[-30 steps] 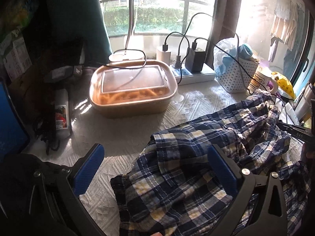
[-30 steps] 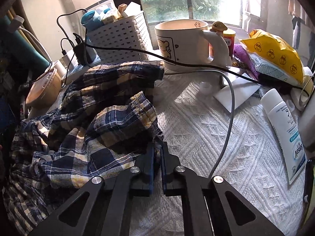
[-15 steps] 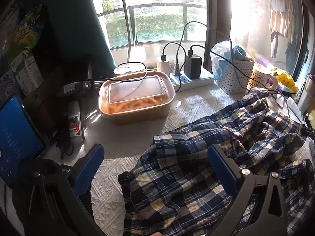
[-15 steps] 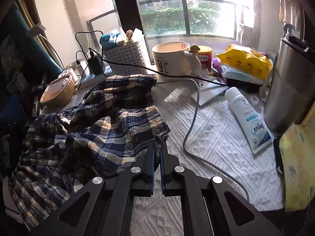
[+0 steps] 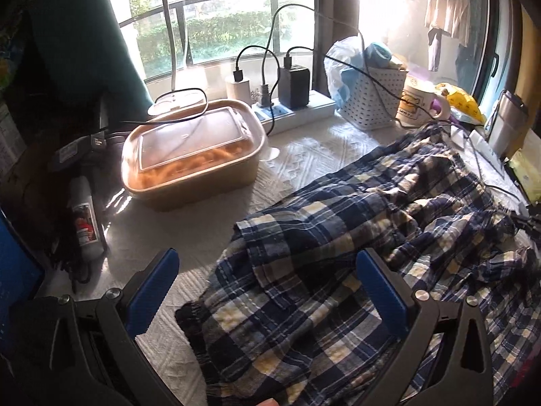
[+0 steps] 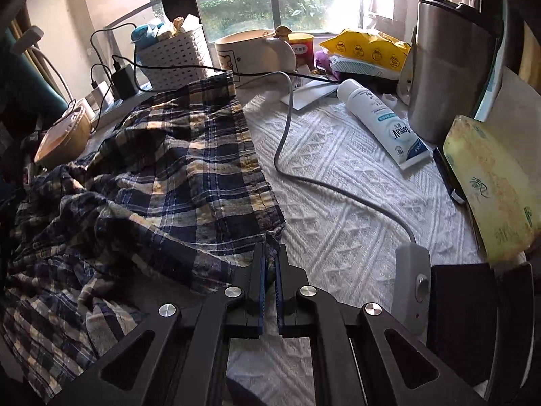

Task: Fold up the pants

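The blue, white and yellow plaid pants [image 5: 355, 253] lie rumpled on a white textured cloth [image 6: 338, 182]. In the left wrist view my left gripper [image 5: 267, 270] is open, its blue-padded jaws standing wide over the near end of the pants, holding nothing. In the right wrist view my right gripper [image 6: 269, 253] is shut on a corner of a pant leg hem [image 6: 270, 237], and the leg [image 6: 189, 162] is stretched flat toward the window.
A lidded food container [image 5: 192, 149] and a power strip with chargers [image 5: 290, 105] stand at the back left. A white basket [image 6: 175, 57], a mug [image 6: 257, 54], a grey cable [image 6: 324, 182], a lotion tube [image 6: 382, 118], a steel kettle [image 6: 449, 64] and a tissue pack [image 6: 490, 189] crowd the right side.
My right gripper has pulled back and to the right with the hem, drawing the pant leg out flatter. My left gripper has stayed open and drawn back a little.
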Available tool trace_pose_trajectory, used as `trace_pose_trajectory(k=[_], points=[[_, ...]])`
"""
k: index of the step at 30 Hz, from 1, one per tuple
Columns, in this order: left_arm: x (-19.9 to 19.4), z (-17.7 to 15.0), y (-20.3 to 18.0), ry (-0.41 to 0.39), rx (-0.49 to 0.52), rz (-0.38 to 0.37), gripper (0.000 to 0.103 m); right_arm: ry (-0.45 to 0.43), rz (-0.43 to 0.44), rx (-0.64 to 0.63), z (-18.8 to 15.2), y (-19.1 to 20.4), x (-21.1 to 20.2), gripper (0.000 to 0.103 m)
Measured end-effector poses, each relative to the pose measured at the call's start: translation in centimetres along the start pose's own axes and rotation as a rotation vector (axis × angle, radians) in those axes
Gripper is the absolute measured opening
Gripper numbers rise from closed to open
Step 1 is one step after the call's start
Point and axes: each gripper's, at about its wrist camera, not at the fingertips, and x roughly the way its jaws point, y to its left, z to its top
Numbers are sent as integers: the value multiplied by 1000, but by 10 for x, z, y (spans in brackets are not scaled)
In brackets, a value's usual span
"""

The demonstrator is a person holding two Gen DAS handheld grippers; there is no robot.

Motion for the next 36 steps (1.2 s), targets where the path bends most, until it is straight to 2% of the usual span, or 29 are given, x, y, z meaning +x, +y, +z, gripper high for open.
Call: trace_pose_trajectory(k=[4, 9, 10, 12, 13, 14, 15, 22, 25, 27, 28, 29, 31, 36], points=[[-12, 0, -10, -42, -4, -11, 103, 15, 7, -21, -12, -1, -9, 5], [-17, 2, -12, -69, -19, 15, 103, -79, 52, -59, 6, -15, -40, 6], [-16, 2, -12, -66, -26, 22, 103, -95, 51, -72, 12, -15, -44, 9], [-14, 2, -9, -59, -37, 30, 103, -120, 52, -100, 25, -14, -46, 21], [-12, 3, -7, -54, -39, 39, 103, -130, 58, -115, 33, -13, -44, 46], [-10, 4, -5, -50, -41, 47, 103, -139, 68, -125, 41, -11, -41, 88], [-7, 6, 0, -47, -44, 55, 103, -149, 87, -132, 49, -9, -36, 103], [15, 16, 34, -32, -106, 80, 103, -208, 157, -152, 113, 12, -6, 103], [37, 17, 45, 9, -143, 46, 103, -188, 191, -182, 139, 18, 19, 103], [58, 13, 50, 59, -162, 32, 103, -147, 204, -178, 153, 20, 48, 95], [68, 11, 49, 91, -162, 28, 103, -122, 195, -179, 158, 21, 63, 85], [75, 9, 48, 116, -161, 22, 103, -98, 175, -182, 161, 24, 78, 81], [84, 5, 44, 147, -158, -13, 93, -69, 185, -182, 161, 30, 96, 79], [90, 6, 50, 168, -189, -25, 86, -57, 196, -256, 162, 56, 113, 79]])
